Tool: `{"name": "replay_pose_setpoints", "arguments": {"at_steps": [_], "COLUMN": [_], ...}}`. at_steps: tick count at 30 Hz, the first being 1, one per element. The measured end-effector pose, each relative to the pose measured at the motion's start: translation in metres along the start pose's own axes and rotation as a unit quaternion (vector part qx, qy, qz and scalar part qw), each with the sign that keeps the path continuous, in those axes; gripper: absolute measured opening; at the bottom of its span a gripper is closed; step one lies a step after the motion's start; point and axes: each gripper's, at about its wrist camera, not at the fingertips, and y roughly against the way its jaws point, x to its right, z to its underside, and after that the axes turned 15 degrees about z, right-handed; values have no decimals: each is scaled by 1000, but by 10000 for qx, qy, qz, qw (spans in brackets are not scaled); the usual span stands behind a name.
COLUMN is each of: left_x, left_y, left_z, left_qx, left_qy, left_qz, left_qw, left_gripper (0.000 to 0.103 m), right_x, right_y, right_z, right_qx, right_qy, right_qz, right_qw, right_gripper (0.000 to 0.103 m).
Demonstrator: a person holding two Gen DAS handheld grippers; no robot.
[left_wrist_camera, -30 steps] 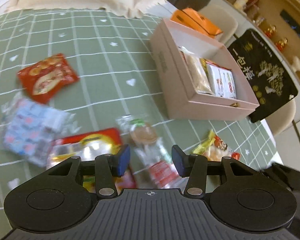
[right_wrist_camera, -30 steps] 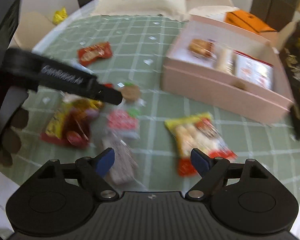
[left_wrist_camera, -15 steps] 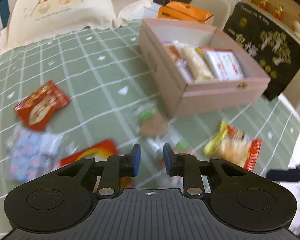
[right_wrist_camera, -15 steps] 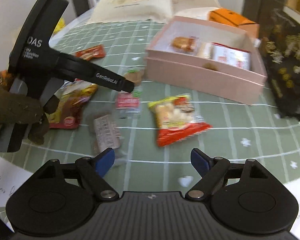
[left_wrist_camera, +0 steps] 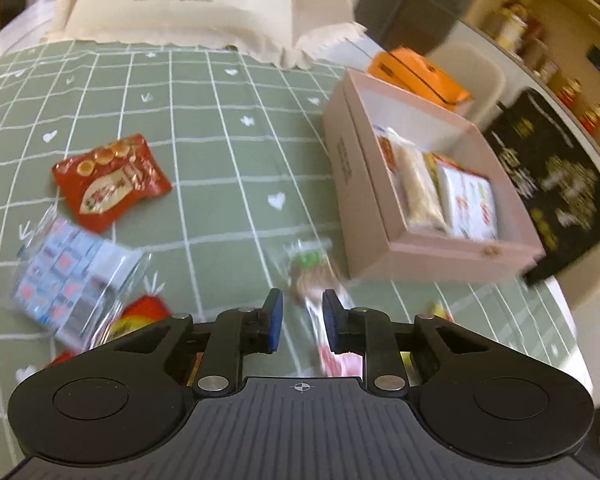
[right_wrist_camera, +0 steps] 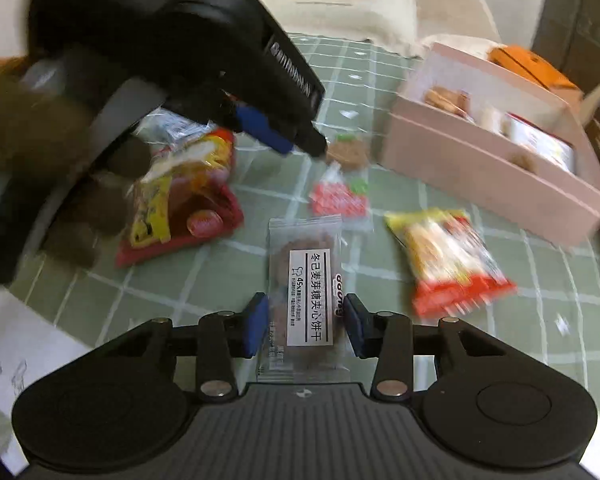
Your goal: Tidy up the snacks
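Note:
My right gripper (right_wrist_camera: 304, 326) is shut on a clear-wrapped brown biscuit packet (right_wrist_camera: 310, 280) with a white label, one blue pad on each long side. My left gripper (left_wrist_camera: 302, 316) hangs low over the green checked tablecloth with its jaws narrow and closing. The clear wrap of a round cookie packet (left_wrist_camera: 310, 276) lies between its tips, and I see no pad pressing on it. In the right wrist view the left gripper (right_wrist_camera: 296, 140) sits just left of that cookie packet (right_wrist_camera: 346, 152). A red strawberry packet (right_wrist_camera: 338, 198) lies below it. The open pink box (left_wrist_camera: 380, 216) holds several snacks.
Loose on the cloth: a red packet (left_wrist_camera: 108, 180), a blue-and-white clear bag (left_wrist_camera: 68, 280), a yellow-red bag (right_wrist_camera: 180, 208) and a yellow packet (right_wrist_camera: 448, 260). A cream cloth bag (left_wrist_camera: 188, 4), an orange box (left_wrist_camera: 416, 76) and a black bag (left_wrist_camera: 556, 184) ring the table. A gloved hand (right_wrist_camera: 40, 136) holds the left gripper.
My right gripper moved over the biscuit packet and closed on it from wide open. The left jaws narrowed from wide to a small gap at the cookie packet.

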Motion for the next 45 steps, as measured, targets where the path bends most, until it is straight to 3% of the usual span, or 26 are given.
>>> {"name": "replay_pose_setpoints", "arguments": {"at_steps": [4,6,8,10,12,14,19,22,25,28,32,33,34,37,42,45], "left_x": [10,21,33,40,46,50,56,50,48,48,55,55,54,56,63,66], "left_y": [-21,-33,-38,-36,-28,-18,11,30,48,49,46,43,42,35,17,15], "left_z": [-10,-11,-6,4,19,31,69,79,84,89,103,104,104,94,85,86], "left_qx": [154,127,-21,-151,-287,-395,-662,-664,-593,-856,-1056,-1046,-1014,-879,-902,-917], "left_qy": [-39,-515,-1061,-1451,-1734,-1807,-1907,-1530,-1304,-1166,-1314,-1286,-1230,-1139,-1361,-1469], "left_qz": [-232,-380,-513,-489,-401,-277,-93,147,111,93,-133,-107,-91,-132,-213,-245], "left_qw": [9996,9979,9930,9881,9836,9824,9794,9859,9896,9894,9856,9861,9872,9895,9864,9846], "left_gripper": [26,30,32,31,32,32,32,31,31,31,33,37,41,40,47,47], "right_x": [28,44,61,74,85,90,93,91,91,92,92,92,91,92,98,110], "right_y": [10,13,10,9,7,8,6,6,2,1,0,0,0,-1,-1,7], "right_z": [23,32,38,44,51,58,62,62,58,56,57,57,57,57,48,31], "right_qx": [-138,-181,-230,-321,-378,-304,-237,-202,-282,-288,-210,-209,-208,-209,-417,-141], "right_qy": [-333,-546,-802,-1048,-1253,-1332,-1282,-1299,-1247,-1179,-1149,-1152,-1155,-1143,-961,-993], "right_qz": [256,422,580,773,851,915,926,960,919,867,851,852,853,848,578,541], "right_qw": [9990,9975,9948,9910,9877,9864,9871,9867,9875,9888,9895,9895,9894,9896,9928,9935], "right_gripper": [41,43,53,79,86,87,103,103,103,103,103,103,103,103,99,98]}}
